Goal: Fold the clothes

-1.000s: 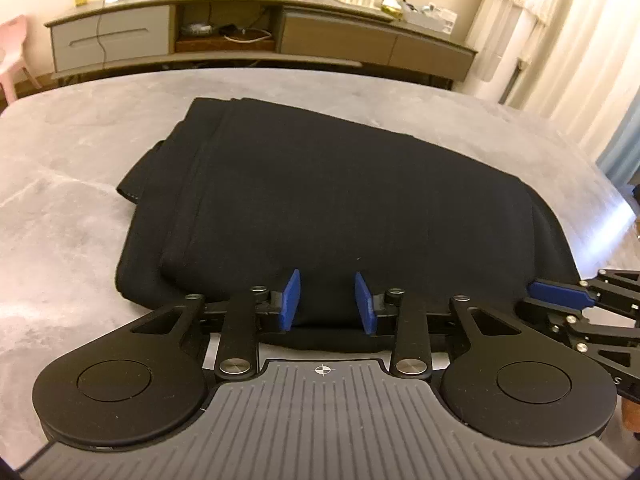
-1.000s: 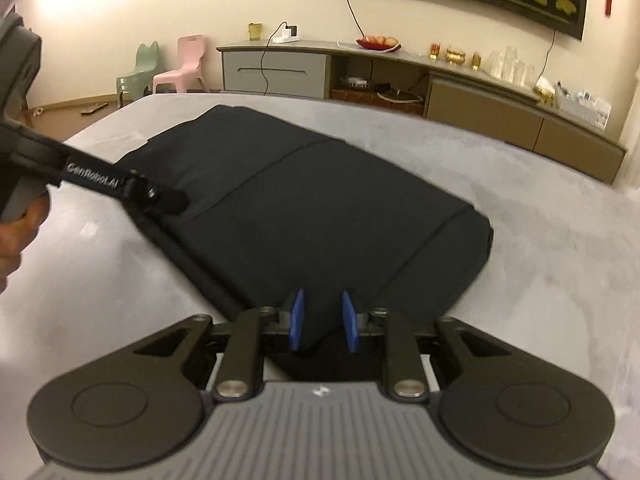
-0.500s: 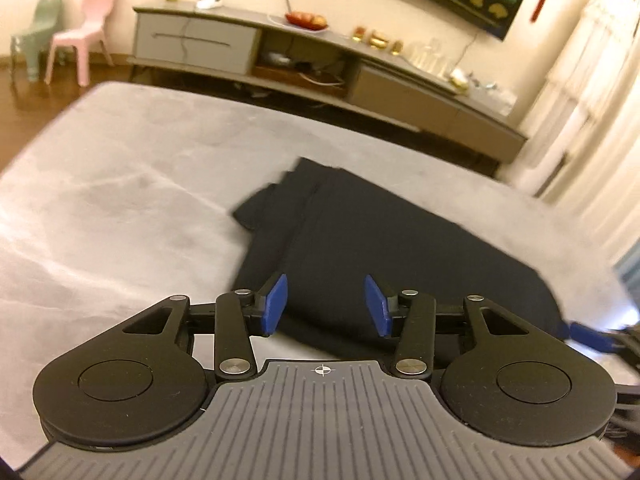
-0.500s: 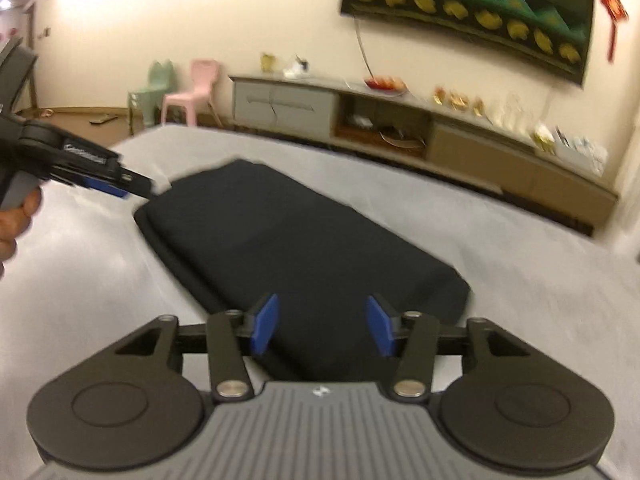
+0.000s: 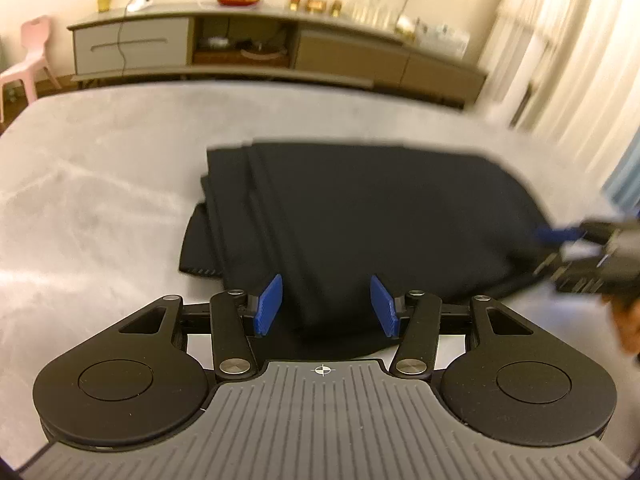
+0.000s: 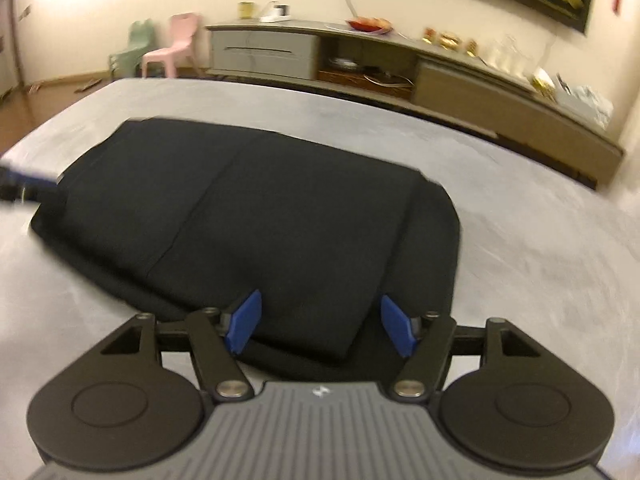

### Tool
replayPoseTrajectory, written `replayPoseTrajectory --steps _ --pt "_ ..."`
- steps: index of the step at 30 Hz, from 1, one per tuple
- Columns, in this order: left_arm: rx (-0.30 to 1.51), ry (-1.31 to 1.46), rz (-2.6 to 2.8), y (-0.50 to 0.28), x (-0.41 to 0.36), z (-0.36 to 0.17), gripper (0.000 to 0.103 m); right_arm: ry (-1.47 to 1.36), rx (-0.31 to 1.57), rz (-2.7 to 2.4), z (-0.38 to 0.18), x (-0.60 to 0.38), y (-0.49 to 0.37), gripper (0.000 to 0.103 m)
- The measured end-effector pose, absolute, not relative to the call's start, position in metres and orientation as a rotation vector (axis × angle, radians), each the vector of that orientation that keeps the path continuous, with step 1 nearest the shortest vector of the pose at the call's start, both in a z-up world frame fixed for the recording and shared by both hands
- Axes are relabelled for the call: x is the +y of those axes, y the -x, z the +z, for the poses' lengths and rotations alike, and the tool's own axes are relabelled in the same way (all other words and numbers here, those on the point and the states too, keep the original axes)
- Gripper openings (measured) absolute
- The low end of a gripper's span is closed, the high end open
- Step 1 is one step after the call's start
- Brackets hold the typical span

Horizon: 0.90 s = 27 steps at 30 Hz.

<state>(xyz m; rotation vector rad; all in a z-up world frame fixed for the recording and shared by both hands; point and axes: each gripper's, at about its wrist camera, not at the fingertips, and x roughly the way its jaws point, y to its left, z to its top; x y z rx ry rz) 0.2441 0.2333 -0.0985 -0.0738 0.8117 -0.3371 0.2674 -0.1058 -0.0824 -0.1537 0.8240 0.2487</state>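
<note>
We see a folded black garment (image 5: 360,220) lying flat on the grey counter (image 5: 100,184), toward its near side, layered edges stacked on its left end in the left wrist view. Our left gripper (image 5: 326,306) hangs over the garment's near edge, blue pads (image 5: 267,306) spread and jaws opening, cloth seen in the gap below but neither pad pressing it. Our right gripper (image 6: 320,328) sits over the near edge too, further right along the garment, jaws opening wide, pads clear of the cloth. In the left wrist view the right gripper shows blurred at the far right, a hand (image 5: 628,324) behind it. In the right wrist view the left gripper's tip pokes in at the left edge, blurred. Beyond the counter, a long low sideboard (image 6: 360,60) along the wall, pink chair (image 6: 172,46) and green chair (image 6: 130,48) to its left, curtains (image 5: 568,52) on the right.
</note>
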Motion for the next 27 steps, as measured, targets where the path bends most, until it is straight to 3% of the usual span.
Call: replayPoseTrajectory --steps 6,8,11,12,14,16,18,27 --pt "0.82 0.017 -0.294 -0.24 0.232 -0.11 0.045 0.125 0.826 0.239 -0.088 -0.136 -0.259 0.065" --pt "0.798 0.024 -0.253 -0.228 0.241 -0.104 0.051 0.111 0.838 0.111 -0.085 -0.153 -0.253 0.062" --pt "0.727 0.002 -0.22 -0.201 0.245 -0.087 0.069 0.08 0.823 0.019 -0.072 -0.168 -0.223 0.061" --pt "0.702 0.019 -0.227 -0.19 0.241 -0.082 0.079 0.064 0.816 0.028 -0.068 -0.17 -0.21 0.062" --pt "0.656 0.069 -0.243 -0.166 0.231 -0.076 0.088 0.042 0.795 0.038 -0.061 -0.165 -0.186 0.068" --pt "0.644 0.109 -0.235 -0.15 0.219 -0.077 0.095 0.032 0.753 0.044 -0.056 -0.158 -0.169 0.082" --pt "0.67 0.119 -0.235 -0.139 0.204 -0.081 0.095 0.027 0.704 0.042 -0.057 -0.152 -0.157 0.095" --pt "0.719 0.105 -0.19 -0.124 0.151 -0.084 0.096 -0.011 0.703 0.063 -0.059 -0.149 -0.148 0.095"
